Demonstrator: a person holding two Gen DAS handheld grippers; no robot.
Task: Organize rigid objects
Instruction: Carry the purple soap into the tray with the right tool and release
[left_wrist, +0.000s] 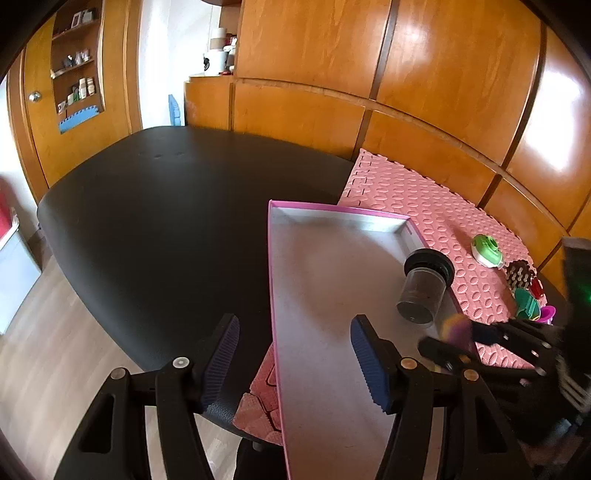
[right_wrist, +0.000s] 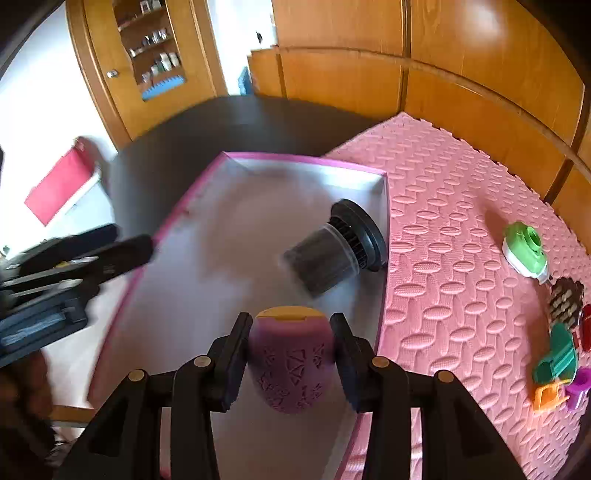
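A shallow grey tray with a pink rim (left_wrist: 325, 266) (right_wrist: 207, 258) lies on a black table. A clear jar with a black ribbed cap (left_wrist: 424, 284) (right_wrist: 332, 247) lies on its side in it, by the right wall. My right gripper (right_wrist: 291, 332) is shut on a purple patterned object with a yellow end (right_wrist: 290, 362), held over the tray; it also shows blurred in the left wrist view (left_wrist: 456, 328). My left gripper (left_wrist: 291, 354) is open and empty, straddling the tray's left rim.
A pink foam mat (left_wrist: 424, 206) (right_wrist: 461, 240) lies right of the tray. On it are a green and white round item (left_wrist: 487, 251) (right_wrist: 524, 251), a dark studded piece (right_wrist: 565, 299) and small coloured toys (right_wrist: 557, 369). Wooden cabinets (left_wrist: 406, 74) stand behind the table.
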